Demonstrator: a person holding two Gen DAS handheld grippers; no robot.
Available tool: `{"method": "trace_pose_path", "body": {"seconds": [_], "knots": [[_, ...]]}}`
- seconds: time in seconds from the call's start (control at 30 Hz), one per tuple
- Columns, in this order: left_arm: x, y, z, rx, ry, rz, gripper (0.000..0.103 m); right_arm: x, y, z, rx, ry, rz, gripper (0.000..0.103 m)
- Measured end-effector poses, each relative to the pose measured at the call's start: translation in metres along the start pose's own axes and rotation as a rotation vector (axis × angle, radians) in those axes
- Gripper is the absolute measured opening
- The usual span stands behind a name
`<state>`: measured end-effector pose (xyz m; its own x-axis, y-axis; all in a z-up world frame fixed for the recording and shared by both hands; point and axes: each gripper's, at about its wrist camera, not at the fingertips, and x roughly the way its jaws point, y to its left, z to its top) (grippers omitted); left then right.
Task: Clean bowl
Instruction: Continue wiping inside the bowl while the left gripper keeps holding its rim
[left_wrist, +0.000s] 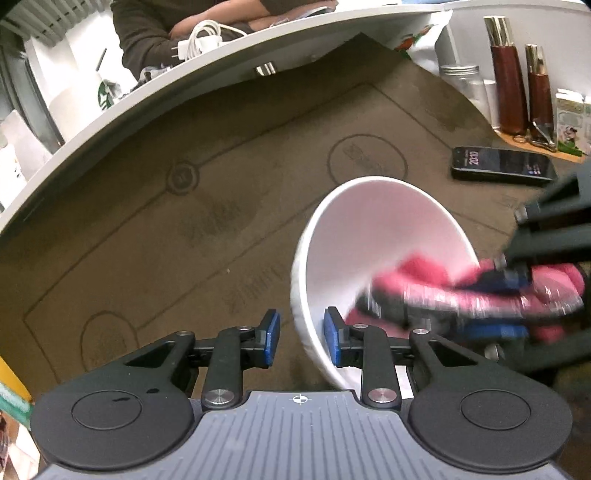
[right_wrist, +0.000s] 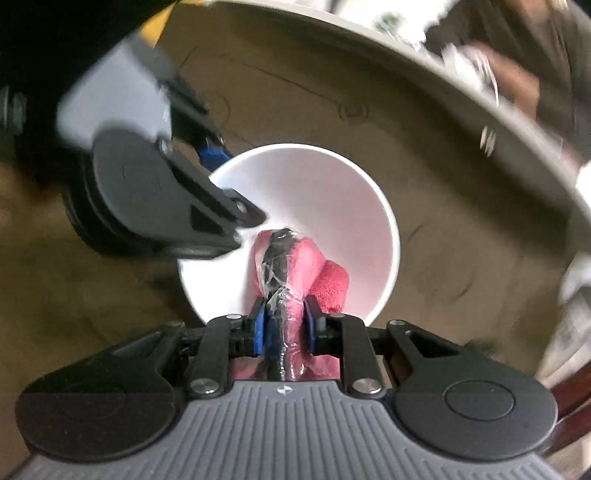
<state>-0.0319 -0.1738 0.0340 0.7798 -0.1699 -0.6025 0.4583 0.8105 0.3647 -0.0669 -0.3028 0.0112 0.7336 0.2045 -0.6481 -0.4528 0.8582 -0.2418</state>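
A white bowl (left_wrist: 376, 229) (right_wrist: 317, 192) stands tilted on the brown mat (left_wrist: 184, 221), its mouth facing right in the left wrist view. My left gripper (left_wrist: 302, 338) (right_wrist: 225, 184) is shut on the bowl's near rim, with one blue pad outside the wall and one inside. My right gripper (right_wrist: 283, 325) (left_wrist: 480, 302) is shut on a pink cloth (right_wrist: 332, 284) (left_wrist: 424, 273). The cloth is bundled round a dark core under clear film. It reaches into the bowl against the inner wall and is blurred in the left wrist view.
A black phone (left_wrist: 502, 168) lies on the mat beyond the bowl. Two wooden grinders (left_wrist: 509, 92), a glass jar (left_wrist: 465, 81) and a carton (left_wrist: 570, 122) stand at the back right. A person's folded arms (left_wrist: 159, 29) and a white charger (left_wrist: 199, 40) are behind the table edge.
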Motion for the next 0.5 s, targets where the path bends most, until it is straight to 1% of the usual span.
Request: {"method": "trace_pose_path", "body": {"seconds": [0.1,0.2,0.27,0.3,0.33,0.37,0.43,0.47,0.5], "knots": [[-0.002,-0.002,0.000,-0.005,-0.002,0.013,0.029,0.003,-0.010,0.001,0.132,0.000,0.083,0.021],[-0.006,-0.006,-0.010,-0.002,-0.005,0.025,0.029,0.001,-0.018,-0.008,0.229,-0.015,0.120,0.022],[-0.006,-0.007,-0.015,-0.013,-0.003,0.030,0.029,-0.004,-0.024,-0.015,0.274,-0.024,0.141,0.022],[-0.005,-0.008,-0.016,-0.014,0.001,0.026,0.027,-0.007,-0.026,-0.017,0.287,-0.030,0.145,0.021],[-0.005,-0.010,-0.016,-0.007,0.003,0.023,0.026,-0.008,-0.026,-0.013,0.273,-0.032,0.134,0.021],[-0.004,-0.012,-0.016,0.001,0.005,0.021,0.025,-0.008,-0.021,-0.009,0.214,-0.033,0.095,0.021],[-0.004,-0.014,-0.016,0.018,0.004,0.022,0.024,0.002,-0.003,-0.002,0.027,-0.033,-0.027,0.021],[-0.005,-0.015,-0.015,0.029,-0.001,0.018,0.024,0.007,0.007,0.000,-0.079,-0.032,-0.097,0.021],[-0.005,-0.016,-0.015,0.032,0.000,0.015,0.024,0.009,0.025,-0.003,-0.235,-0.031,-0.208,0.021]]}}
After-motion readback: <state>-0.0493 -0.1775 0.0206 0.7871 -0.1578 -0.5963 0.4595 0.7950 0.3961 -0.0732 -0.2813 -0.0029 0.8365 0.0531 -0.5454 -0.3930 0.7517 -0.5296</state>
